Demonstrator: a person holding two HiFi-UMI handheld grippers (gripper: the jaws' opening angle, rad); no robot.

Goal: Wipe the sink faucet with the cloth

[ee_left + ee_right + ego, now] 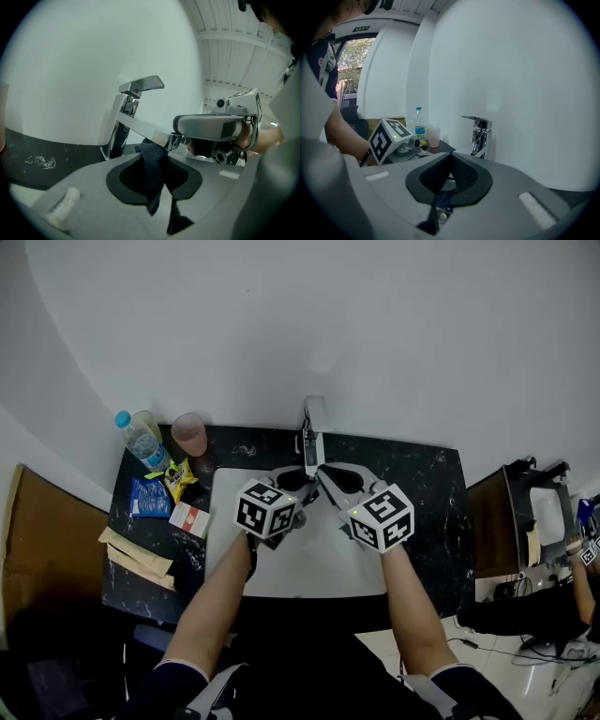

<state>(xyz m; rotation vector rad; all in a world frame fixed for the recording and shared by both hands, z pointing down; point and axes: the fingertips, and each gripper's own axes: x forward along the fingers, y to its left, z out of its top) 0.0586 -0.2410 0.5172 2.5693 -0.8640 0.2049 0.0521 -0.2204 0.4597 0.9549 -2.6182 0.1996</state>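
- Centrally, find the sink faucet [312,432]: polished chrome, square-edged, with a flat lever [143,84] on top and a straight spout [140,127] reaching out over the basin.
- See the cloth [152,176] as a dark blue, soft, finely textured strip, hanging in a loose fold with its top up against the underside of the spout near the tip.
- Note the sink [309,568]: smooth, white, rectangular with rounded corners, set into a glossy black counter [431,507] flecked with white veins.
- Look left of the sink for a clear plastic water bottle [141,439] with a blue cap, a translucent pink cup [189,434], a blue packet [148,496], a yellow packet [178,479], a small white-and-red box [189,518] and pale paper wrappers [136,557], all well apart from the faucet.
- Find both grippers crowding the spout, one at each side, just in front of the faucet body.
- Find the left gripper [302,476] aimed at the faucet and tipped slightly down, clenched on the cloth, with fabric pinched between the pads and the loose end trailing below.
- Find the right gripper [323,479] just beside it, also tipped a little down, pads pressed together with nothing caught between them.
- Trace two bare forearms [220,592] up from the bottom of the head view, converging toward the faucet.
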